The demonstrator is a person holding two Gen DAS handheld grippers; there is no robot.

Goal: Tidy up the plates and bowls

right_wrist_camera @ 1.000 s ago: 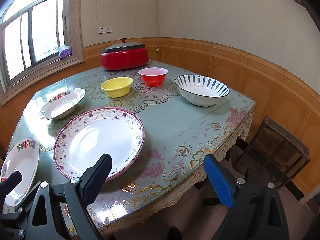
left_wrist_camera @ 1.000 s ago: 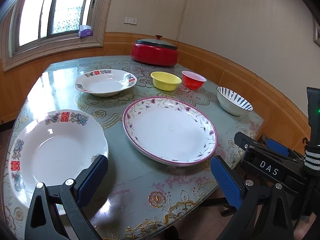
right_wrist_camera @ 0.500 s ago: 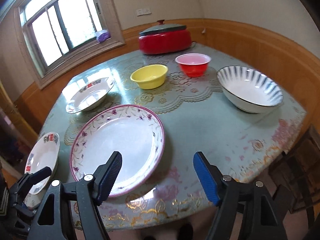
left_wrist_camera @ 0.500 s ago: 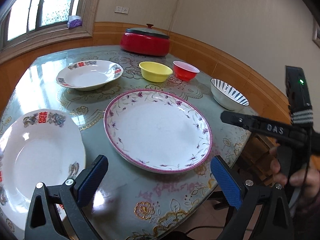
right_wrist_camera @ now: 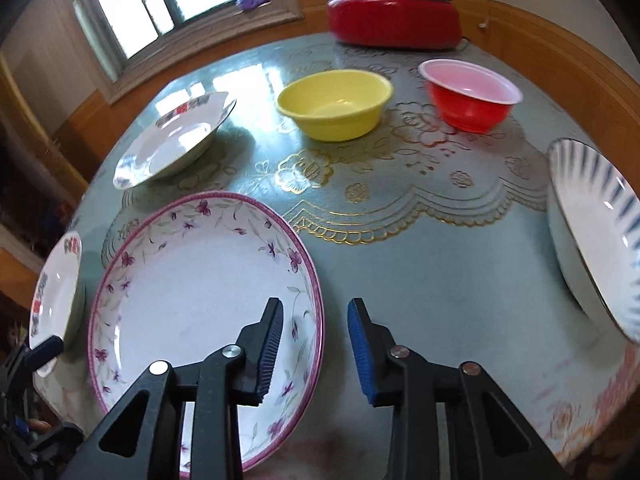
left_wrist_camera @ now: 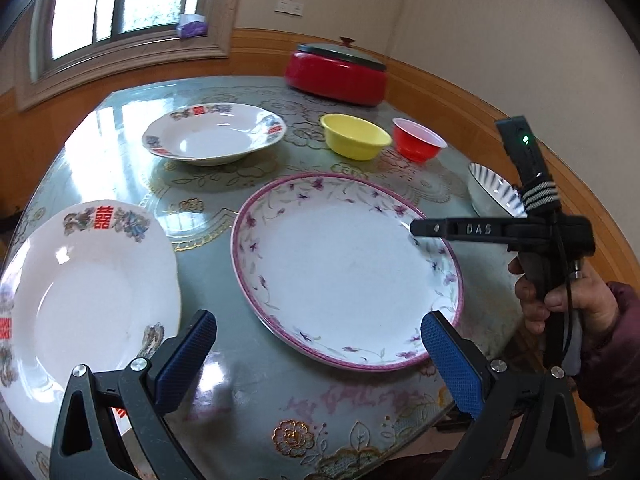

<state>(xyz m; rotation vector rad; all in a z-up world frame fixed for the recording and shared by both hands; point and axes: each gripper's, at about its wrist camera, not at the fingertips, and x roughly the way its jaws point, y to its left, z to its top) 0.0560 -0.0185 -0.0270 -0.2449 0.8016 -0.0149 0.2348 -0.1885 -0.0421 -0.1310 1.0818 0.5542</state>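
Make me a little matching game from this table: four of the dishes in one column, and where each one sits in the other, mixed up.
Things:
1. yellow bowl
2. red bowl
3. blue-striped bowl
4. purple-flowered plate

Places, as the right wrist view shows them:
A. at the right edge of the table
B. nearest, its rim between the right gripper's open jaws
C. in front of the red lidded pot
D. between the red bowl and a white plate

Pairs: 1-D, 2-C, 3-A, 4-B

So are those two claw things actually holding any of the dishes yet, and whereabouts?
Not yet. The right gripper has been closing, its jaws straddling the rim of the flowered plate without pressing it. The left gripper hangs open, empty.
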